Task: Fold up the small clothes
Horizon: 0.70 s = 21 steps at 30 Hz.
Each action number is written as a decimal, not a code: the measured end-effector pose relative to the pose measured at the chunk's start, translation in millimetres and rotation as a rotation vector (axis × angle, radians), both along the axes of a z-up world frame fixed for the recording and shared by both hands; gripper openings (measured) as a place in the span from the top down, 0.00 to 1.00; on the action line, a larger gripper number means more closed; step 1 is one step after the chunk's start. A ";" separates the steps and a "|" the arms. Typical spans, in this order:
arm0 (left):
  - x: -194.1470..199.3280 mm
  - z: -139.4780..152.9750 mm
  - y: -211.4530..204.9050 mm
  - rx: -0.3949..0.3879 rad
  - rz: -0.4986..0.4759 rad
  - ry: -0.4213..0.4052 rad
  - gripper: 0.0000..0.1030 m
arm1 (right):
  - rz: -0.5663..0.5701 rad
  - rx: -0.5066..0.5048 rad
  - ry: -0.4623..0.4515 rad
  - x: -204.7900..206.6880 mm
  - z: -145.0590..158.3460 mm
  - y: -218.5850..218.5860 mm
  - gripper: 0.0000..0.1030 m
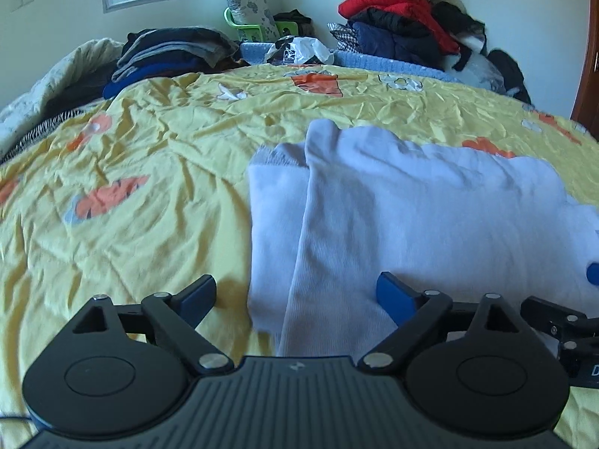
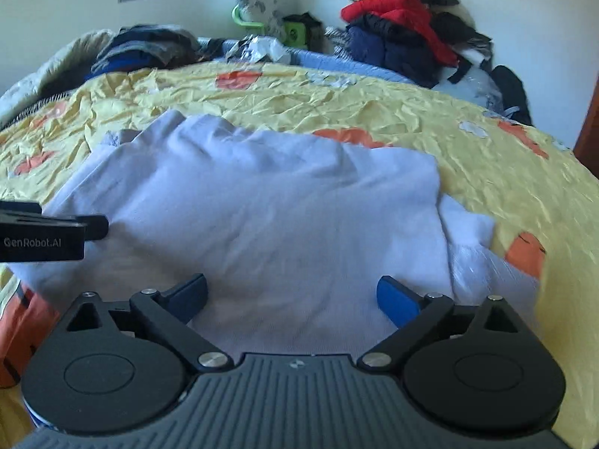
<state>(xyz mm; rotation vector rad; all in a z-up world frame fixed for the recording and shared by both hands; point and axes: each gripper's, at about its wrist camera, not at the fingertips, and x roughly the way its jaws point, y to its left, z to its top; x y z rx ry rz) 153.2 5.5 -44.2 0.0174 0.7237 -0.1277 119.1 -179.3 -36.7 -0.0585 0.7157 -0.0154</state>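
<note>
The left hand-held gripper (image 1: 295, 295) stands released, its blue pads spread wide with nothing pinched, low in the frame over the left edge of a pale lavender-white knit garment (image 1: 393, 202); the right hand-held gripper (image 2: 292, 295) is likewise released and empty, hovering over the near middle of the same garment (image 2: 254, 205). The garment lies partly folded on the bed's crumpled yellow sheet printed with orange shapes (image 1: 149, 157), filling the centre and right of the left view and the centre of the right view; a folded flap runs down its left side, and a looser white layer pokes out at lower right in the right view, though blur there makes it hard to say whether that is a sleeve or a hem. To do the next fold well, I would judge that each gripper should drop onto a near corner, pinch all the layers together rather than only the top one, and lift both sides evenly so the crease lands straight. Beyond, at the upper left, sits a stack of dark folded clothes (image 1: 172, 52), and at the upper right a heap of red and navy jackets (image 1: 404, 18) against the wall.
</note>
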 end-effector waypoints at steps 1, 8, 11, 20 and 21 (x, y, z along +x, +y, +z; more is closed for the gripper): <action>-3.1 -3.0 1.9 -0.009 0.005 -0.006 0.05 | -0.009 0.007 -0.005 -4.6 -0.4 -0.6 0.01; -11.6 -6.8 3.9 -0.009 0.015 -0.038 0.03 | -0.014 0.016 -0.072 -19.4 -14.7 1.2 0.00; -12.3 -7.3 4.1 -0.012 0.022 -0.040 0.03 | -0.014 0.021 -0.074 -19.8 -14.6 0.3 0.00; -13.9 -8.7 8.1 -0.038 0.034 -0.036 0.01 | -0.018 0.021 -0.078 -20.8 -14.6 1.9 0.01; -14.1 -8.8 8.6 -0.041 0.034 -0.037 0.01 | -0.021 0.022 -0.082 -21.8 -14.3 2.3 0.01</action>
